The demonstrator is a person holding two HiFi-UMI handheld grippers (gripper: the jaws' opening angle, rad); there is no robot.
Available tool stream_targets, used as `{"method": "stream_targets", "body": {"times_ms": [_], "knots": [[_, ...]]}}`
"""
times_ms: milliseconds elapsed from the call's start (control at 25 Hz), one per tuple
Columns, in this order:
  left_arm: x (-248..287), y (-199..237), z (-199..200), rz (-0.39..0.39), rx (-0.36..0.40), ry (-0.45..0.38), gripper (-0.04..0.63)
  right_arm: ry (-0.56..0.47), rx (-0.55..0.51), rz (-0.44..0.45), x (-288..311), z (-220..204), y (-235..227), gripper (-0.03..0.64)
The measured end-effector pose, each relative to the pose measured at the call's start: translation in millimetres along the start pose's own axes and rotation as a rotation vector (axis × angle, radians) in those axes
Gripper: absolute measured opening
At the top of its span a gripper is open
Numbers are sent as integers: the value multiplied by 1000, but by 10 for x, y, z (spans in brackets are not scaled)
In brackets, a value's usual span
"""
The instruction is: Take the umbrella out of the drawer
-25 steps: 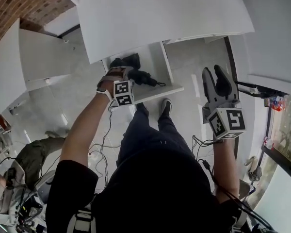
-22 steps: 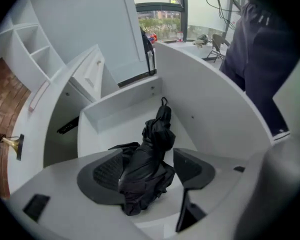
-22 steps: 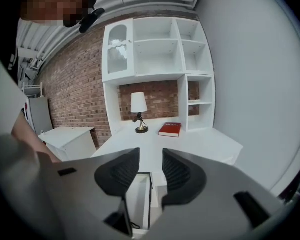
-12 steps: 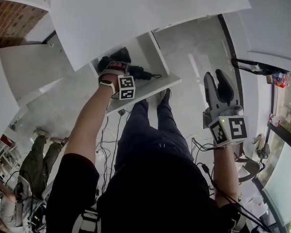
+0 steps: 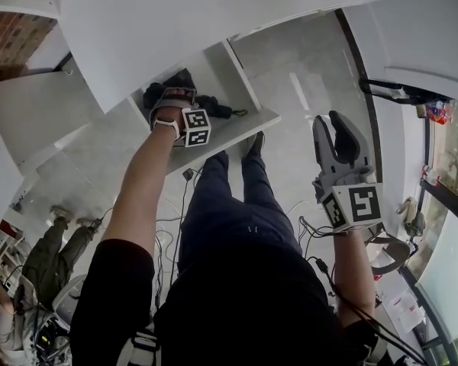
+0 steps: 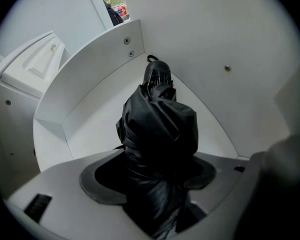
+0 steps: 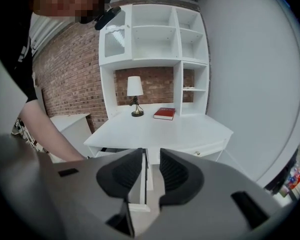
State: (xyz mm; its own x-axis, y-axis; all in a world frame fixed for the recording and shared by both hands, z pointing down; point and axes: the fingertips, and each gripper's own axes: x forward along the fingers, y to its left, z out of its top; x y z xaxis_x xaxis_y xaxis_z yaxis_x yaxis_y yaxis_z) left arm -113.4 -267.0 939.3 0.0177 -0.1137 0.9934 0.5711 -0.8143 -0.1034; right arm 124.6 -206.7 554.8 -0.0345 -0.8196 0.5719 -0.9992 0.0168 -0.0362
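A folded black umbrella (image 6: pixel 160 129) lies in the open white drawer (image 6: pixel 90 79), its strap end toward the far corner. My left gripper (image 6: pixel 157 184) points straight down over it. Its jaws stand wide open, one on each side of the bundle, and I see no squeeze. In the head view the umbrella (image 5: pixel 162 92) shows as a dark bundle in the drawer (image 5: pixel 233 137), under my left gripper (image 5: pixel 172 99). My right gripper (image 5: pixel 330 125) hangs in the air to the right over the floor. Its jaws are closing with nothing between them, and a gap still shows in the right gripper view (image 7: pixel 150 158).
The white desk top (image 5: pixel 214 21) overhangs the drawer. The right gripper view shows the desk with its hutch shelves, a lamp (image 7: pixel 135 95) and a red book (image 7: pixel 164 113). Cables (image 5: pixel 164 227) trail on the floor. A seated person (image 5: pixel 49 254) is at the lower left.
My left hand has sunk into the drawer, down around the umbrella. The right gripper has dropped a little and its jaws have narrowed.
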Motion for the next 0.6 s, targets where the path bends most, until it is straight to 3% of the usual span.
{"method": "stream_targets", "body": {"times_ms": [120,240,400,600], "knots": [[-33,-18,5,21,-23,-5,290,17,-8,18,18,-32,82,103],[-149,1,21,70,-120,-51,281,4,-11,45,26,25,155,98],[-505,100,92,158,-344,-179,272,-19,-15,42,11,107,169,86],[-959,142,141,140,-642,-304,272,-77,-16,94,-30,277,200,78]]}}
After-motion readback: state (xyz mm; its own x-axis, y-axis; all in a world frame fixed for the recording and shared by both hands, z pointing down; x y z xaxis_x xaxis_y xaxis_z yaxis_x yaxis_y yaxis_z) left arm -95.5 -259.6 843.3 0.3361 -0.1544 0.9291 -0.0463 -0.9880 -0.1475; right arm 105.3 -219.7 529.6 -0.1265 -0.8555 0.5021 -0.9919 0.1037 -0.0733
